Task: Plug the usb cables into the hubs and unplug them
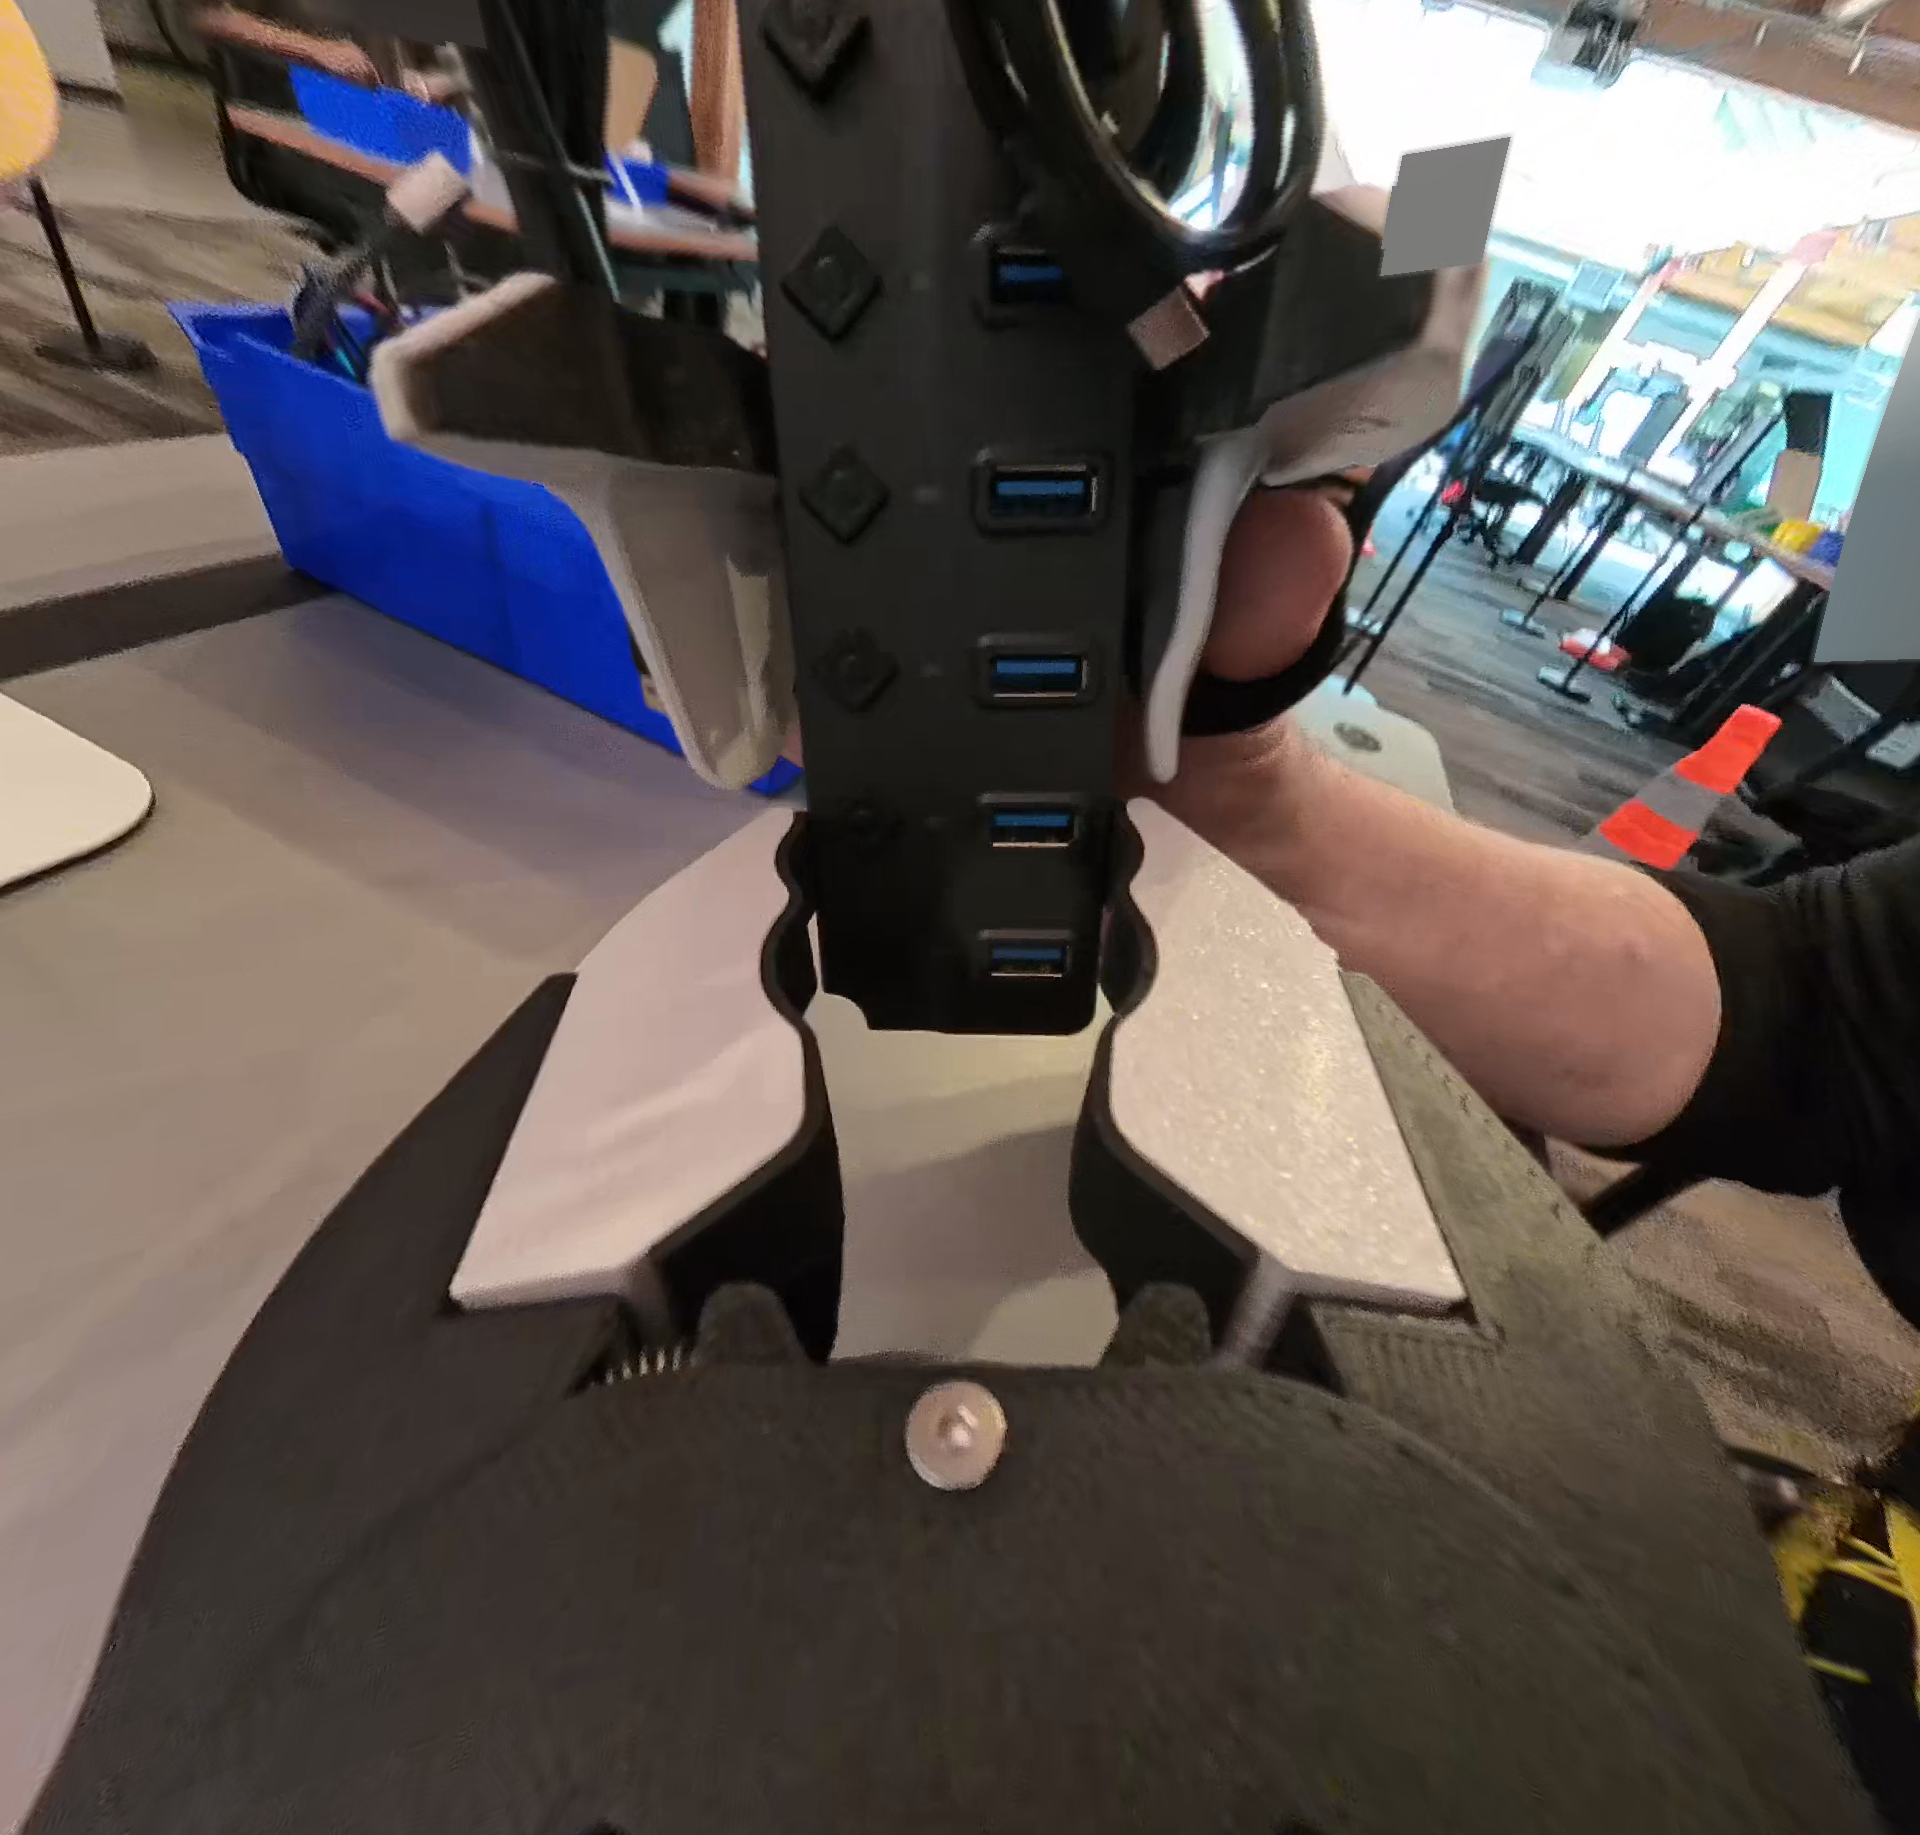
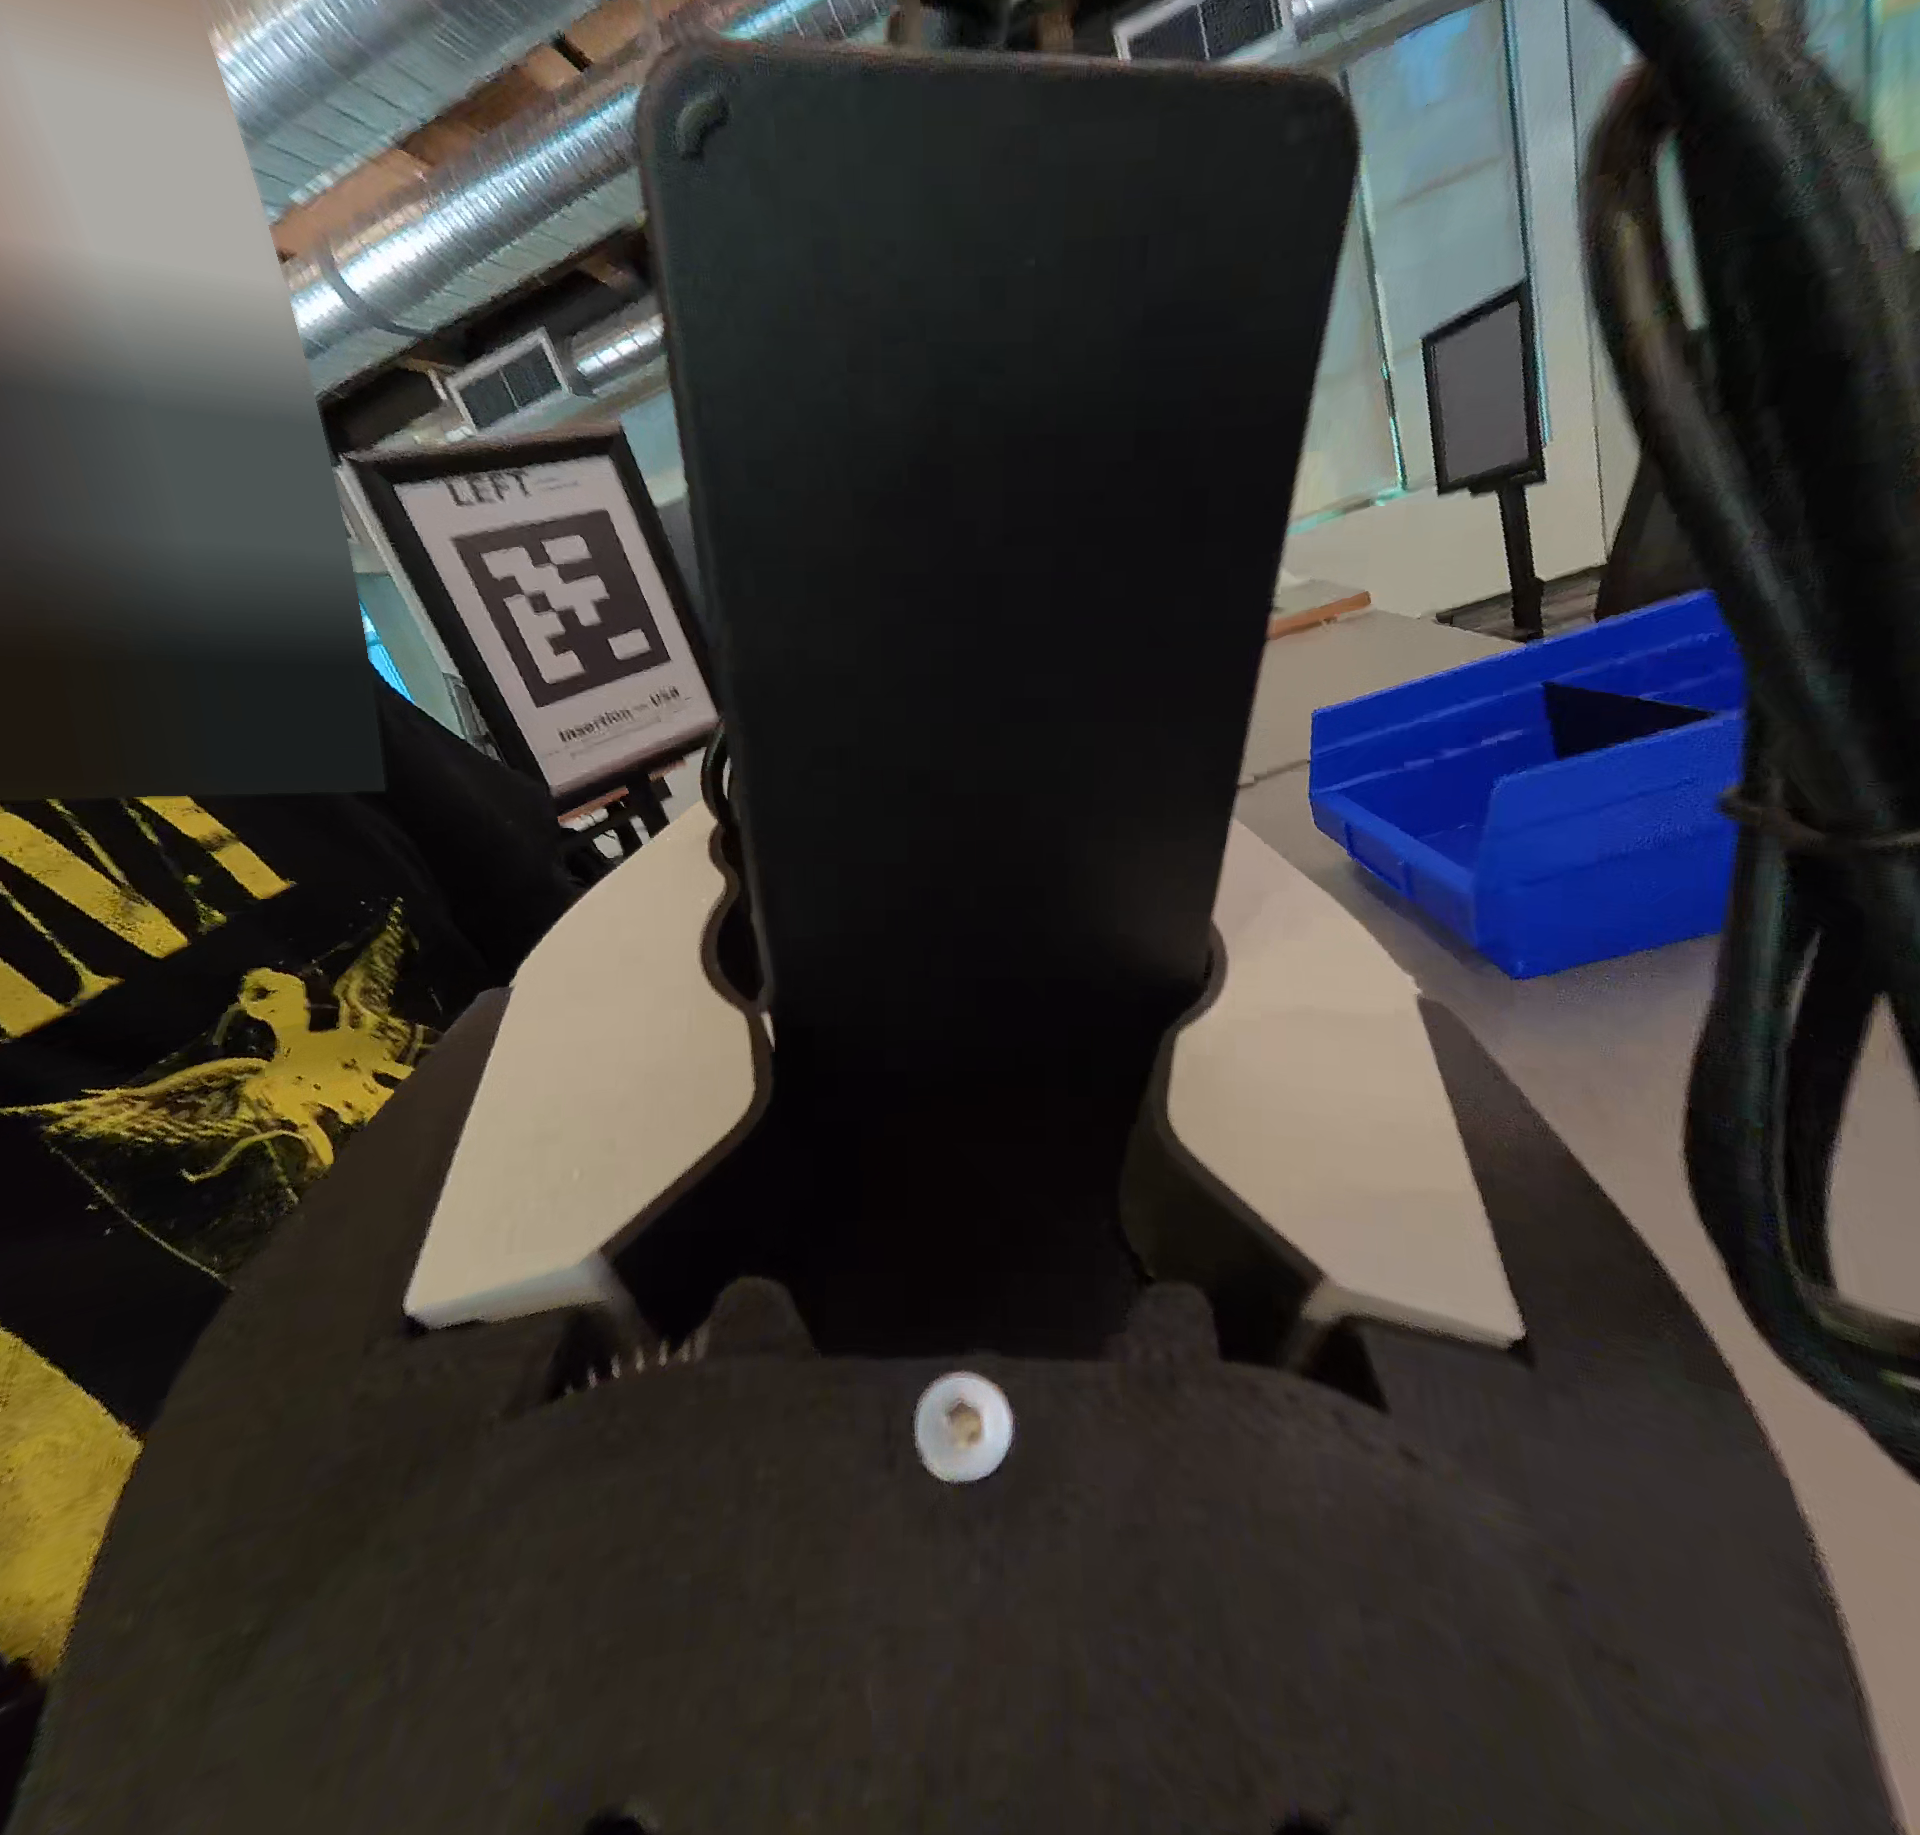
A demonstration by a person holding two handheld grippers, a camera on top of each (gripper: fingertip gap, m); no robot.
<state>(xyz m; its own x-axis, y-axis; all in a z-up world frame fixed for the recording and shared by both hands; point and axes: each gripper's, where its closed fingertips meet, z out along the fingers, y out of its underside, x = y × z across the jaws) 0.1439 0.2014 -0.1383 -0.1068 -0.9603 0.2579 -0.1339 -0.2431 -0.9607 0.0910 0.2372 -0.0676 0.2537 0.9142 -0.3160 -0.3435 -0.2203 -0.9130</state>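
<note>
both tongs on one black hub (image 1: pixel 935 580), lifted off the grey counter (image 1: pixel 312 902). left tongs (image 1: pixel 956 912) clamp its near end, port side up. right tongs (image 2: pixel 977 964) stand wider around the far end; pad contact unclear. black cable (image 1: pixel 1174 71) coiled above. blue bin (image 2: pixel 1538 798) behind.

Bright daylight, wide-angle bend, soft edges.
Windows (image 1: pixel 1621 164) blow out white in the left wrist view; the blue bin (image 1: pixel 436 497) smears with blur; the hub's back (image 2: pixel 987 538) reads near-black against bright ducts (image 2: pixel 436 102), and straight lines curve toward the corners.
</note>
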